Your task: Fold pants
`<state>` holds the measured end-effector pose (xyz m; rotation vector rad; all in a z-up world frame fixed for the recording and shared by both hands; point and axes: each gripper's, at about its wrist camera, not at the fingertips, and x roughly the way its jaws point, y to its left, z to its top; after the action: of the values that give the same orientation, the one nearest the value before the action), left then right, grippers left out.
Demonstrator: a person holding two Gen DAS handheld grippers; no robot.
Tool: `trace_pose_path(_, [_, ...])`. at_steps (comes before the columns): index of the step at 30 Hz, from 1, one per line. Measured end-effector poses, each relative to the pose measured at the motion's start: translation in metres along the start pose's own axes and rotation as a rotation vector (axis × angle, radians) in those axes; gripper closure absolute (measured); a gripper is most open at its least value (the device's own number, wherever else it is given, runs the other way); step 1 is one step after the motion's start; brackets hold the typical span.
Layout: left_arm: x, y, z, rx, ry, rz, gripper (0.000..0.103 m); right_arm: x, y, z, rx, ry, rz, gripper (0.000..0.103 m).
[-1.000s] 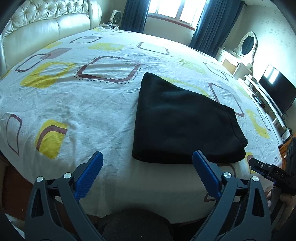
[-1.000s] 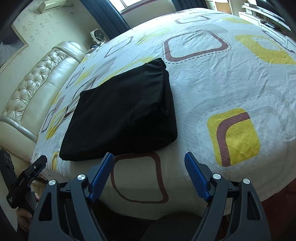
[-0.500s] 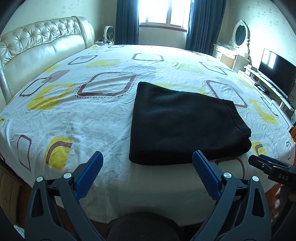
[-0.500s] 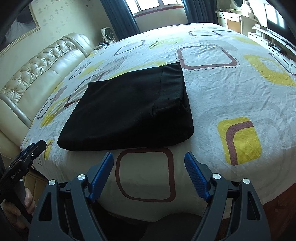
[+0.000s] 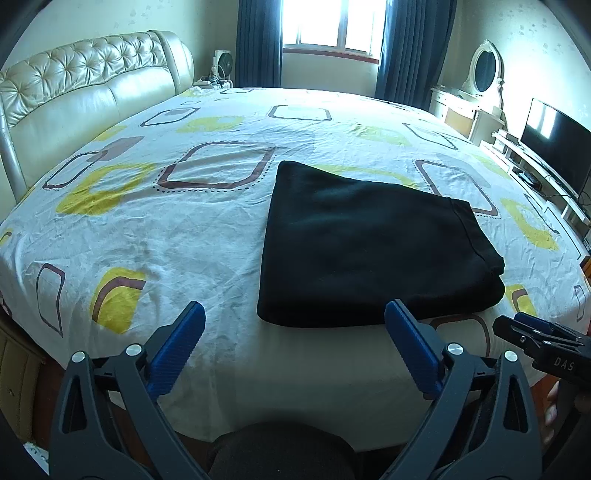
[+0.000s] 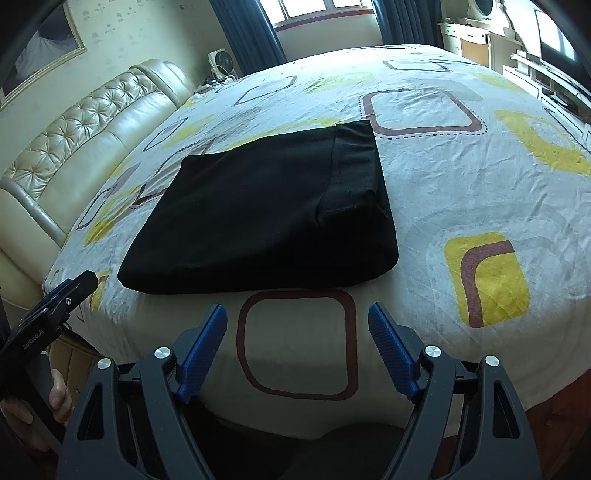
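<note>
A: Where are the pants (image 5: pixel 373 243) right now?

B: Lying folded into a thick black rectangle on the bed (image 5: pixel 207 221), over its patterned sheet. From the left wrist they sit at about one o'clock from the left claw (image 5: pixel 291 328), their near edge just beyond its tips. From the right wrist they lie at about eleven o'clock from the right claw (image 6: pixel 297 328), with a brown square outline printed on the sheet between them and the tips.

A: Is either claw gripping the cloth?

B: No. The left claw is spread wide, its blue pads (image 5: pixel 177 339) apart over the near edge of the bed with nothing between them. The right claw is spread the same way, its blue pads (image 6: pixel 388 343) apart and bare, clear of the pants.

A: Can each claw see the other?

B: Yes. In the left view the right claw pokes in at three o'clock, low at the frame's edge. In the right view the left claw shows at nine o'clock, with a hand (image 6: pixel 55 398) around its grip.

A: What else is in the room?

B: A tufted cream headboard (image 5: pixel 81 92) at ten o'clock, a window (image 5: pixel 332 22) with dark curtains at twelve, and a dressing mirror (image 5: pixel 484 70) and a television (image 5: pixel 557 147) at two o'clock.
</note>
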<state>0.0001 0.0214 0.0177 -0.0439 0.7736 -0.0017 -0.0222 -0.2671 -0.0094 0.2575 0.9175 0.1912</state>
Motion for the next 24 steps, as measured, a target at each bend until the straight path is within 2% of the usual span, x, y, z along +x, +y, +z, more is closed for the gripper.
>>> trace_pose_path(24, [-0.0052,-0.0032,0.0007,0.007,-0.019,0.000,0.005,0.0042,0.0019,-0.0039,0.001,0.024,0.004,0.025])
